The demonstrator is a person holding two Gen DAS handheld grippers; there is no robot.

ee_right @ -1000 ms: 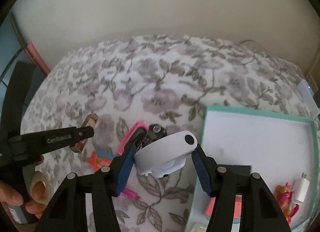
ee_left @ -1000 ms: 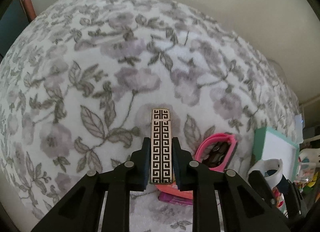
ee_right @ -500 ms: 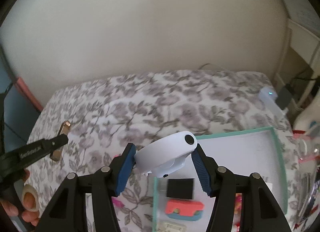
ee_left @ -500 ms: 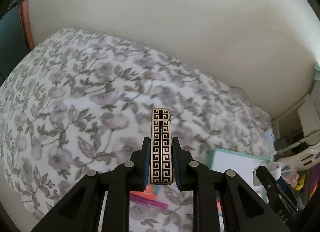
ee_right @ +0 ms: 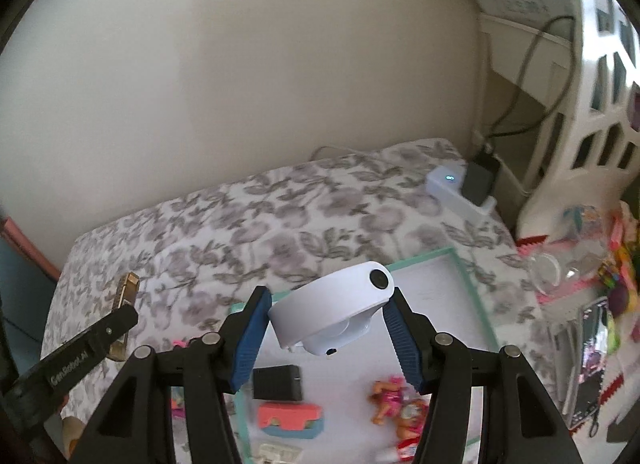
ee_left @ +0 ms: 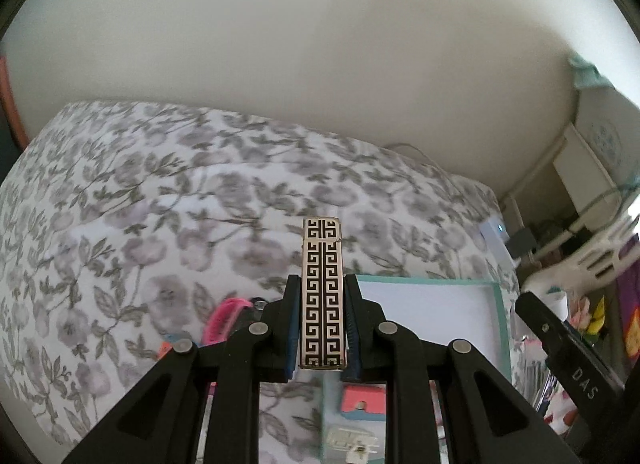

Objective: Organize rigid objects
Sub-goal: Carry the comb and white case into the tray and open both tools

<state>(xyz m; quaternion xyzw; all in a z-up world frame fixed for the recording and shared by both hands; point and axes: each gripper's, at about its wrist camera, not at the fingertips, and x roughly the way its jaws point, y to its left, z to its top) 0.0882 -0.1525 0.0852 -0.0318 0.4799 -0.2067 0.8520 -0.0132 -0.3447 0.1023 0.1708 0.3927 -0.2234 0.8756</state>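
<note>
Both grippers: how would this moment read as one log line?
left gripper: shut on patterned lighter | right gripper: shut on white round device | both above teal tray

pink band [ee_left: 224, 318] hiding partly behind left gripper [ee_left: 322, 328], teal box [ee_right: 464, 276] running off bottom edge, shelf clutter [ee_right: 592, 296] blurring

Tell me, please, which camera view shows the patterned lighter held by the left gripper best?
The left wrist view: the lighter stands upright, clamped in the left gripper, its black key pattern facing the camera. The right wrist view shows only its gold edge at the far left, partly behind a gripper finger.
</note>
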